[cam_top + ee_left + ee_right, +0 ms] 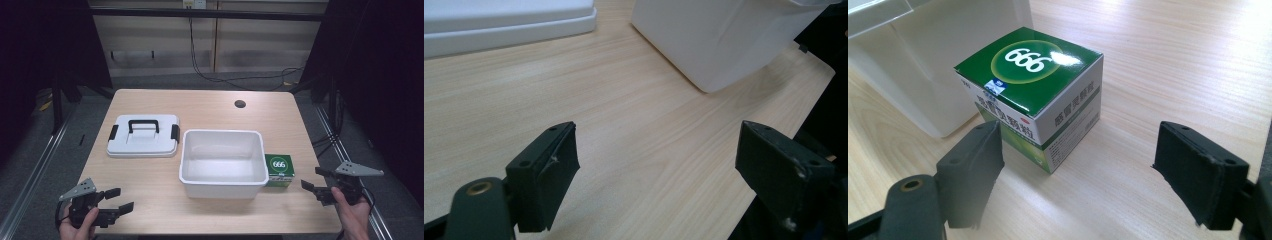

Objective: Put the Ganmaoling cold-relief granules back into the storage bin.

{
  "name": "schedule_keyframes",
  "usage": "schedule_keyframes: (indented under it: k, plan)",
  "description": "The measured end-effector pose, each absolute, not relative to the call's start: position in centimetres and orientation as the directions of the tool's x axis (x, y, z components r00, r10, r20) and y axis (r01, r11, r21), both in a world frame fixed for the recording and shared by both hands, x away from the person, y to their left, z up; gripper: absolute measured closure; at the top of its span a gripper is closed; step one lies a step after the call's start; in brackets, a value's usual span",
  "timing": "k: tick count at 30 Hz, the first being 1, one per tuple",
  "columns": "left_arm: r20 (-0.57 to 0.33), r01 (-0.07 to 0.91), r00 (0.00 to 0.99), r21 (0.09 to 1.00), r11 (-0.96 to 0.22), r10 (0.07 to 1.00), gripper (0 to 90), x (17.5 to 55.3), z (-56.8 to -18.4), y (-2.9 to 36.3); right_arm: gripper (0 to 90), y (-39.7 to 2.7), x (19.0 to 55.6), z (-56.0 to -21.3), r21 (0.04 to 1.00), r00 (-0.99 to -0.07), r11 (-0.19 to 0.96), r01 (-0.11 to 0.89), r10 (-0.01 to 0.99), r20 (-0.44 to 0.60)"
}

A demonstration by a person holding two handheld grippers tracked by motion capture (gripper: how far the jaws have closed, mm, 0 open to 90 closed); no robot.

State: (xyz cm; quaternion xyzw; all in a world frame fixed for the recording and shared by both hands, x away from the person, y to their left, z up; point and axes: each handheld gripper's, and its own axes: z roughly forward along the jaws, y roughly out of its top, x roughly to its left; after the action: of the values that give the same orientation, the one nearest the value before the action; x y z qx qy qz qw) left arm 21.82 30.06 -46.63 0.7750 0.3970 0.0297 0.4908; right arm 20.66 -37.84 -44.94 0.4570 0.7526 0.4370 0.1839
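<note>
A white open bin [222,177] stands at the table's middle. A green and white box marked 666 [279,170] sits against its right side. The bin's white lid [143,136], with a black handle and clips, lies flat to its left. My right gripper [314,184] is open a short way right of the box, held near the table's right front edge. In the right gripper view the box [1040,85] is just ahead of the spread jaws, beside the bin wall [933,75]. My left gripper [117,200] is open at the front left over bare wood, with the bin [724,40] ahead.
A dark round hole [240,104] is in the tabletop at the back right. Cables hang and trail on the floor behind the table. Metal frame rails run along both sides. Bare wood lies between the lid and my left gripper.
</note>
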Motion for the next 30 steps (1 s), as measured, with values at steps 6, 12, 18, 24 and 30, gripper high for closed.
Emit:
schedule_keyframes:
  k: [6, 12, 18, 24, 30]
  plan:
    - [-0.347, 0.589, 0.680, 0.784, -0.199, 0.646, 17.2, 21.8, -46.7, 30.1, 15.1, -38.0, 20.6, -44.9, 0.829, -0.535, 0.174, 0.531, 0.828, 0.169]
    - [-0.344, 0.589, 0.680, 0.783, -0.202, 0.647, 17.3, 21.8, -46.7, 30.1, 18.0, -37.1, 20.6, -44.3, 0.845, -0.607, 0.214, 0.491, 0.779, 0.155]
    - [-0.344, 0.590, 0.679, 0.782, -0.202, 0.649, 17.2, 21.9, -46.7, 30.1, 17.1, -35.7, 21.0, -43.3, 0.829, -0.688, 0.267, 0.492, 0.702, 0.182]
    - [-0.340, 0.588, 0.681, 0.782, -0.207, 0.649, 17.2, 21.8, -46.7, 30.0, 13.6, -34.6, 21.6, -42.5, 0.834, -0.690, 0.295, 0.466, 0.711, 0.135]
    - [-0.343, 0.593, 0.674, 0.779, -0.204, 0.654, 17.2, 21.9, -46.8, 30.0, 13.7, -33.6, 22.7, -41.9, 0.809, -0.721, 0.362, 0.463, 0.685, 0.106]
